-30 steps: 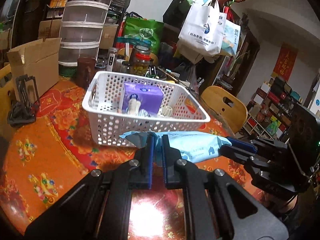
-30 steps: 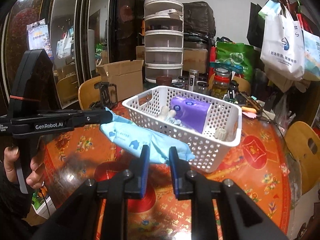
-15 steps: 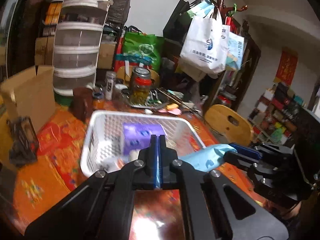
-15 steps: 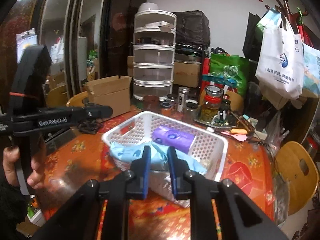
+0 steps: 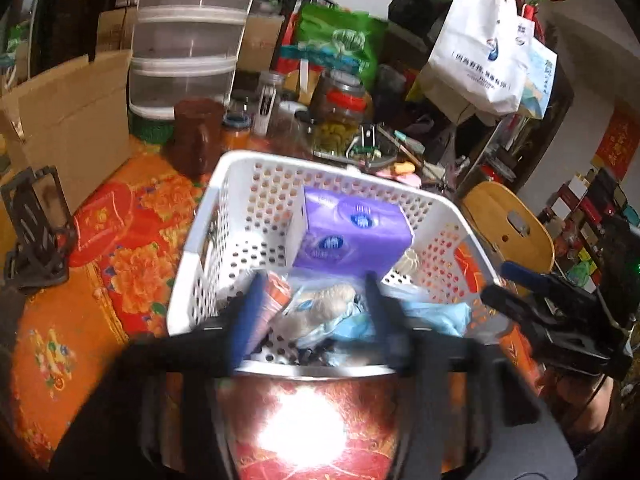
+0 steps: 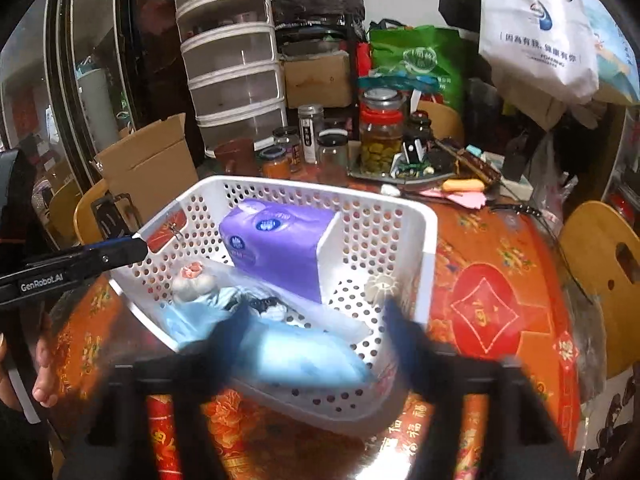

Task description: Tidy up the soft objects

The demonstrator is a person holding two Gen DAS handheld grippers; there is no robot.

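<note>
Left wrist view, left to right: a cardboard box [image 5: 76, 120] and a black stand [image 5: 36, 224] on the orange floral tablecloth [image 5: 60, 320]; a stack of clear drawers [image 5: 188, 36] behind a brown jar [image 5: 198, 136]; then the white perforated basket [image 5: 192, 240], which holds a purple tissue pack [image 5: 352, 236] against its inner divider [image 5: 298, 220] and, in front of it, a light blue soft pack [image 5: 436, 316] lying among clear plastic wrappers. The left gripper [image 5: 312, 316], motion-blurred, stands over the basket's near rim with its fingers spread wide, one on either side of the wrappers, holding nothing. Farther right are a wooden chair [image 5: 512, 224] and, beside the basket's right corner, the right gripper [image 5: 504, 284], seen side-on. Right wrist view, left to right: the left gripper's finger [image 6: 120, 250] beside the basket's [image 6: 424, 240] left corner; the tissue pack [image 6: 276, 240]; the blue pack [image 6: 304, 356] resting inside the basket along its near wall. The right gripper [image 6: 316, 332], also blurred, is wide open, its fingers flanking the blue pack without clamping it. A pickle jar [image 6: 380, 136] and a white bag [image 6: 536, 28] stand behind.
</note>
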